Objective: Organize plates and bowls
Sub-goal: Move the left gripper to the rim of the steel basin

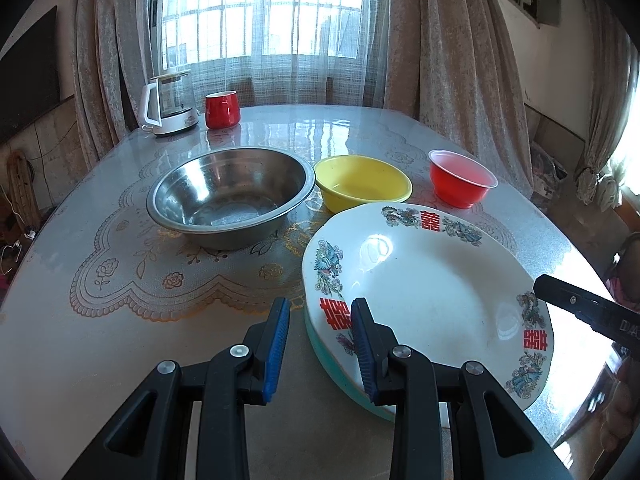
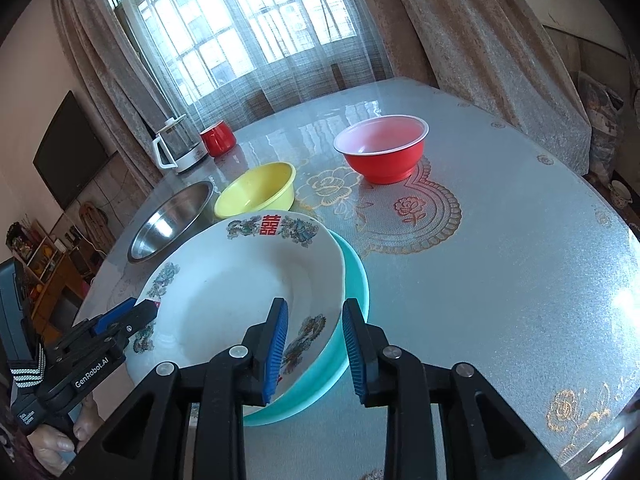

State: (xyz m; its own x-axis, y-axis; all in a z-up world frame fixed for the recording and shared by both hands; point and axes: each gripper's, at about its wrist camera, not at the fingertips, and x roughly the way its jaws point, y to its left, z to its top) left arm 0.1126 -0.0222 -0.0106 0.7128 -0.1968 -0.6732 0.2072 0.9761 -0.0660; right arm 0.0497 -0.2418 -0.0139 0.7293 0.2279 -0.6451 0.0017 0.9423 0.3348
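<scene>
A white plate (image 1: pixel 432 280) with red characters and dragon prints lies on a teal plate (image 1: pixel 340 376) at the near edge of the table. My left gripper (image 1: pixel 320 306) is open and straddles the white plate's left rim without pressing it. My right gripper (image 2: pixel 315 305) is open too, with the right rims of the white plate (image 2: pixel 224 292) and the teal plate (image 2: pixel 352 280) between its blue pads. Behind the plates stand a steel bowl (image 1: pixel 230 196), a yellow bowl (image 1: pixel 362 184) and a red bowl (image 1: pixel 460 184), all upright and apart from each other.
A glass kettle (image 1: pixel 168 108) and a red mug (image 1: pixel 221 110) stand at the table's far left corner. Curtains and a window lie behind the table (image 1: pixel 100 340). A dark screen (image 2: pixel 68 152) hangs on the left wall. A hand (image 2: pixel 60 444) holds the left gripper.
</scene>
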